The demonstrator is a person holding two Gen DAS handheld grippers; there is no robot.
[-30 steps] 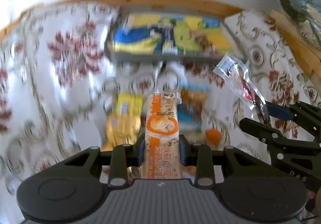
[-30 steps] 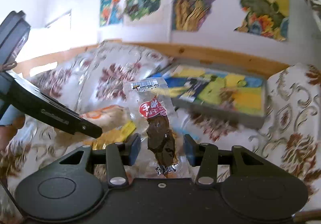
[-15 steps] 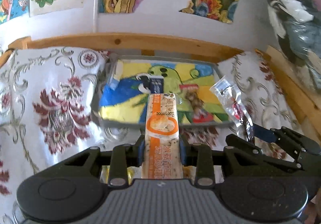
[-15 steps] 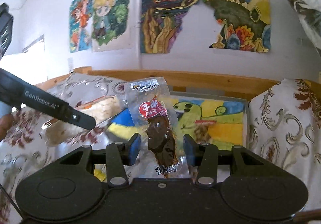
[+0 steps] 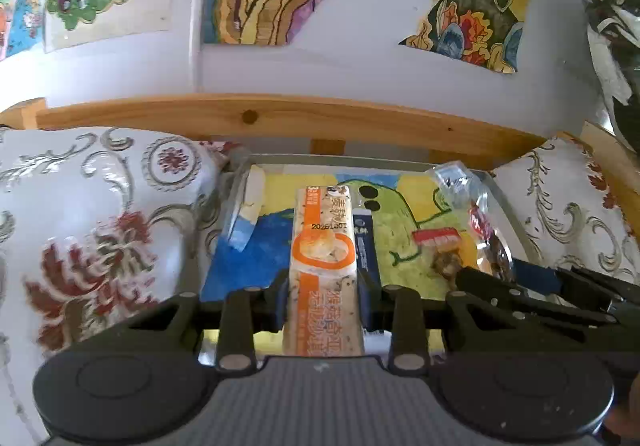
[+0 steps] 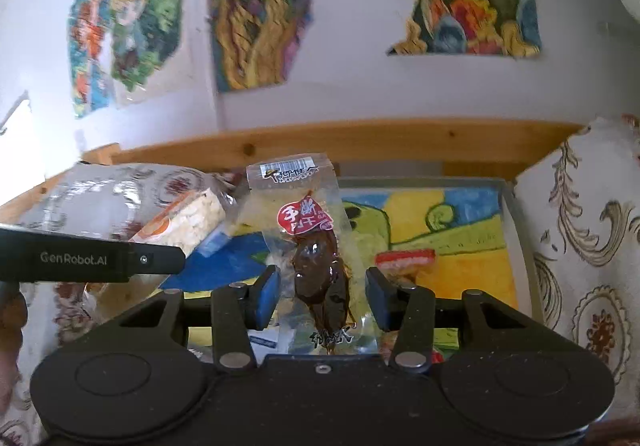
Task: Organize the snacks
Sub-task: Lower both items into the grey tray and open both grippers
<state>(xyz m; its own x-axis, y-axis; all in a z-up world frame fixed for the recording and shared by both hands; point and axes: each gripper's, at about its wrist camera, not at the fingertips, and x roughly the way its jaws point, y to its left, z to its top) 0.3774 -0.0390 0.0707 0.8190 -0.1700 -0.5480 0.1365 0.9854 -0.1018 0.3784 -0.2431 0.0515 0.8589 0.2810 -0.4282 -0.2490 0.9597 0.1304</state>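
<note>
My left gripper (image 5: 323, 302) is shut on an orange and white snack bar (image 5: 323, 254), held upright over the near edge of a grey tray (image 5: 360, 160) with a colourful picture inside. My right gripper (image 6: 323, 296) is shut on a clear packet with a dark dried-meat snack (image 6: 316, 270), also in front of the tray (image 6: 516, 246). In the left wrist view that clear packet (image 5: 480, 222) sticks up from the right gripper's fingers (image 5: 520, 294). In the right wrist view the snack bar (image 6: 188, 222) shows at the left.
In the tray lie a red-topped small packet (image 5: 436, 236), a dark blue packet (image 5: 362, 242) and a white and blue item (image 5: 250, 206) against its left wall. Flowered cloth (image 5: 100, 238) surrounds the tray. A wooden rail (image 5: 280, 118) and a postered wall stand behind.
Both grippers have lifted off the flowered cloth and moved forward to the tray, each keeping hold of its snack. The loose snacks on the cloth have dropped out of sight.
</note>
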